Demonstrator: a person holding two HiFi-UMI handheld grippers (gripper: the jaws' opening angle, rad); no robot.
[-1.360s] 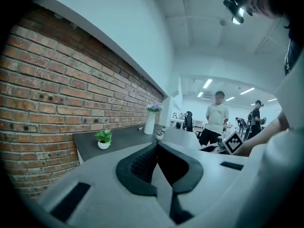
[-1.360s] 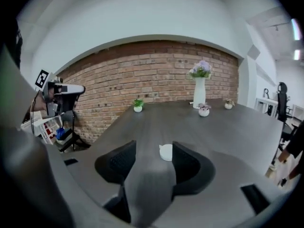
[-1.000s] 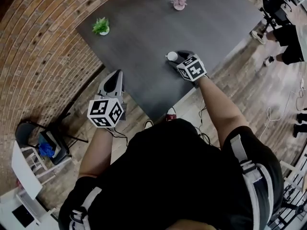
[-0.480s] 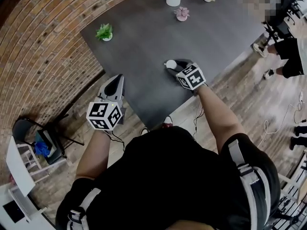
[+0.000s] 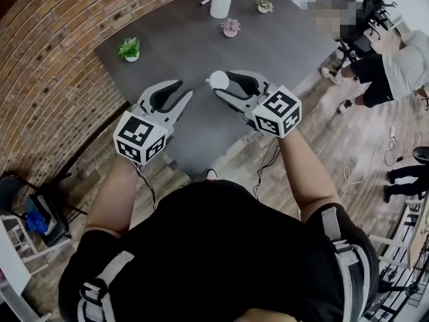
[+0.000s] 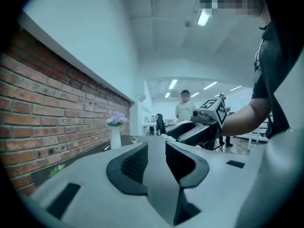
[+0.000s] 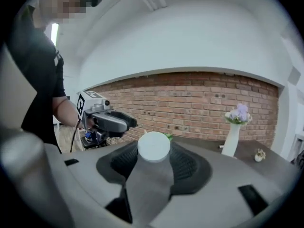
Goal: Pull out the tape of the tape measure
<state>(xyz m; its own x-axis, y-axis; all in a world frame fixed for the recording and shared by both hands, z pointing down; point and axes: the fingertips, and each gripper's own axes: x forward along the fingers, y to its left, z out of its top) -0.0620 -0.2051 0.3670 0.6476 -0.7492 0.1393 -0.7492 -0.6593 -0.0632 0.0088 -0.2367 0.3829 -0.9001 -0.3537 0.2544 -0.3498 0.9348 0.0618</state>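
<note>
The tape measure (image 5: 218, 80) is a small white round case, held up above the dark table (image 5: 288, 42) between the jaws of my right gripper (image 5: 222, 86). In the right gripper view the case (image 7: 153, 146) sits between the ribbed black pads, which press on its sides. My left gripper (image 5: 185, 89) hangs a short way left of the case; its jaws are opening with nothing between them. In the left gripper view only air shows between the dark pads (image 6: 134, 161). No tape shows outside the case.
A tall white vase with flowers (image 5: 221, 2) and three small potted plants (image 5: 129, 47) (image 5: 231, 27) (image 5: 264, 5) stand on the table's far part. A brick wall runs along the left. People stand at the right (image 5: 392, 59). A chair (image 5: 27, 213) is at lower left.
My right gripper has lifted the tape measure off the table and toward me. The left gripper has risen, moved right toward the case, and its jaws have spread apart.
</note>
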